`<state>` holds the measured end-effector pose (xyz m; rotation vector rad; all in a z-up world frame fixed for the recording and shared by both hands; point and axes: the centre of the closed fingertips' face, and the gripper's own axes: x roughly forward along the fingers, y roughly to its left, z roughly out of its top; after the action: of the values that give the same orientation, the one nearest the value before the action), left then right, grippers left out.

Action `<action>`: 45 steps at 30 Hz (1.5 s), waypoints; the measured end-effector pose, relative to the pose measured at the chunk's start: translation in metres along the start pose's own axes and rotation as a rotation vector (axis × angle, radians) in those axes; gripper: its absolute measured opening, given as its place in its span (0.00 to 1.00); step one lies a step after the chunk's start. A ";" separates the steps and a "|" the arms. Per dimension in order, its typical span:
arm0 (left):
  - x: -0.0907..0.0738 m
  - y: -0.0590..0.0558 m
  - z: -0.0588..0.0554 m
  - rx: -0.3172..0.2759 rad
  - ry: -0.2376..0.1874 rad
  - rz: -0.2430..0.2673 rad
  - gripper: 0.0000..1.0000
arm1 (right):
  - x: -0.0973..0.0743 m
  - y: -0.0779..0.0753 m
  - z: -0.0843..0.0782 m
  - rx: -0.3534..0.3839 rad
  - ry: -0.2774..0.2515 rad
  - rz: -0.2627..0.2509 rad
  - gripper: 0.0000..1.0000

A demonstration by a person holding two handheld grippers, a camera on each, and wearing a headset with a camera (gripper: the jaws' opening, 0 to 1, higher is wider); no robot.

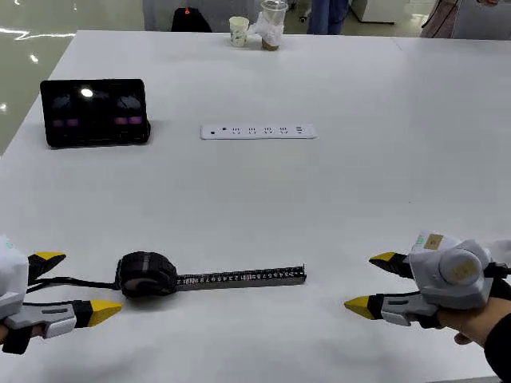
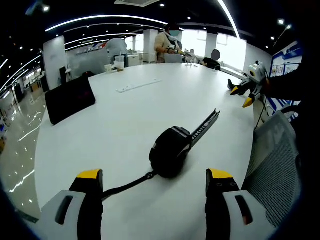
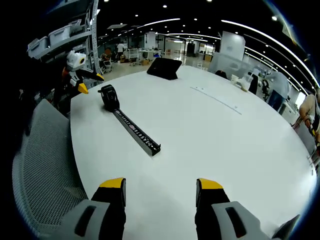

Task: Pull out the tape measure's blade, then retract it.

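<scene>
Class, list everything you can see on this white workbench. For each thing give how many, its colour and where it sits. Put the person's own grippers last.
table: one, white, under everything
tape measure: one, black case, near edge, left of centre
blade: one, dark with pale markings, pulled out flat to the right of the case
strap: one, black, trailing left from the case
power strip: one, white, mid-table
screen: one, black, propped up at far left
paper cup: one, pale, far edge
clear cup: one, beside the paper cup
left gripper: one, yellow-tipped, open, either side of the strap
right gripper: one, yellow-tipped, open, right of the blade's end, not touching it
</scene>
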<state>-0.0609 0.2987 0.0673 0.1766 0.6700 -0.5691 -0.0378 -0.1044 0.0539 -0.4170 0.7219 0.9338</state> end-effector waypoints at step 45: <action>-0.028 0.007 -0.034 -0.023 0.000 0.025 0.99 | -0.027 -0.009 -0.055 0.079 -0.016 -0.031 0.99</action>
<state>-0.0938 0.3280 0.0586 0.1634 0.6736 -0.5367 -0.0619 -0.1583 0.0347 -0.3499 0.7337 0.8753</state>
